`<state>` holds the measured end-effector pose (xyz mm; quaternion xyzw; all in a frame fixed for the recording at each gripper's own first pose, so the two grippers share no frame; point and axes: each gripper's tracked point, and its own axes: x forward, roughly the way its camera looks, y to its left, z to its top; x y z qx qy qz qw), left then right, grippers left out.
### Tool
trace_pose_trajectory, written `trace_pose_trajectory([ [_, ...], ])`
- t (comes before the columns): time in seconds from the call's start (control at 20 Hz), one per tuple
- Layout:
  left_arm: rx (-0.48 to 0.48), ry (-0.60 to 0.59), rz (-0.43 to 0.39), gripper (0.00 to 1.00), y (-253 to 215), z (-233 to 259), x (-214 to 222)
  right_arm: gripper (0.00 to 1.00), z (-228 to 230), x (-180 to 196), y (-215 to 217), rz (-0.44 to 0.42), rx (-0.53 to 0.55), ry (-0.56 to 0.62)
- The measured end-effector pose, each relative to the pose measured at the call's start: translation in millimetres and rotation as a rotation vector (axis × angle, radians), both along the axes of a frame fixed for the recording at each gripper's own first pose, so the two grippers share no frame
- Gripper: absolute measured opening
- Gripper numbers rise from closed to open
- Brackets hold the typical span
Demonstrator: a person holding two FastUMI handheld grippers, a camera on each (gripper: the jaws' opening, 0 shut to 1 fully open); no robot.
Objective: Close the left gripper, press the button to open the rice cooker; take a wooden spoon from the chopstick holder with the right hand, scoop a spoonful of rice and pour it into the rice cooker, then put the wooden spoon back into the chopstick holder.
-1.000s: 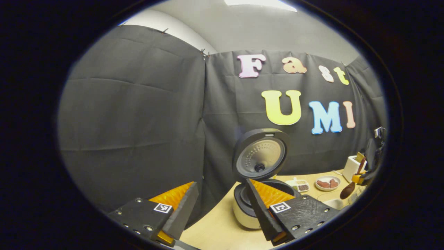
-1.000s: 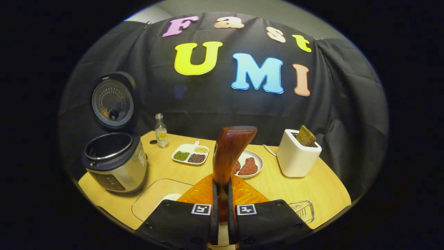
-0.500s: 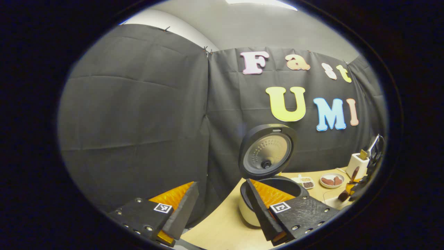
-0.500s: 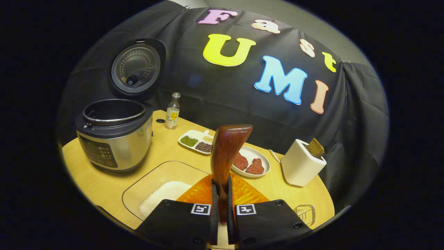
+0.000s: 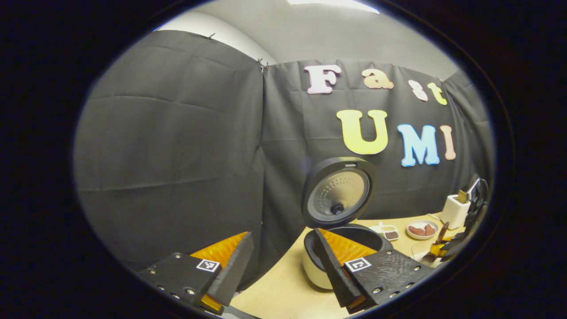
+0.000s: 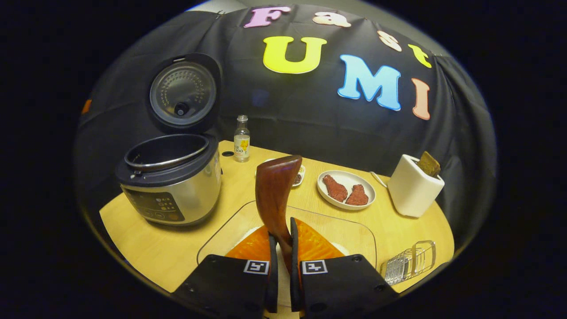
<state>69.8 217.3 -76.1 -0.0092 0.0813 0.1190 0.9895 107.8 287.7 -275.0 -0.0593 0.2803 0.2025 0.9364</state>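
Light wood table in a black-cloth booth. One rice cooker, lid up, on the table's left part. One wooden spoon clamped in the right gripper, bowl up, over a clear tray with what looks like rice. One bottle, one plate with two red pieces, one white holder. Left gripper has fingers spread, holding nothing, by the cooker; its view catches the other gripper at far right.
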Motion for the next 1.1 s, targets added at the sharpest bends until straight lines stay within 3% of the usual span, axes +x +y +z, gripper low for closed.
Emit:
trace_pose_trajectory([
  [0.1,0.001,-0.002,-0.002,0.87,0,1,0,0.10,0,1,-4,-0.044,0.092,0.059],
  [0.5,0.007,-0.006,-0.017,0.85,-9,6,2,0.13,-8,12,-42,-0.324,0.529,0.348],
  [0.95,0.036,-0.017,-0.044,0.85,-25,19,7,0.16,9,23,-53,-0.442,0.876,0.466],
  [1.1,0.037,-0.022,-0.046,0.85,-27,20,7,0.12,19,30,-65,-0.482,0.950,0.468],
])
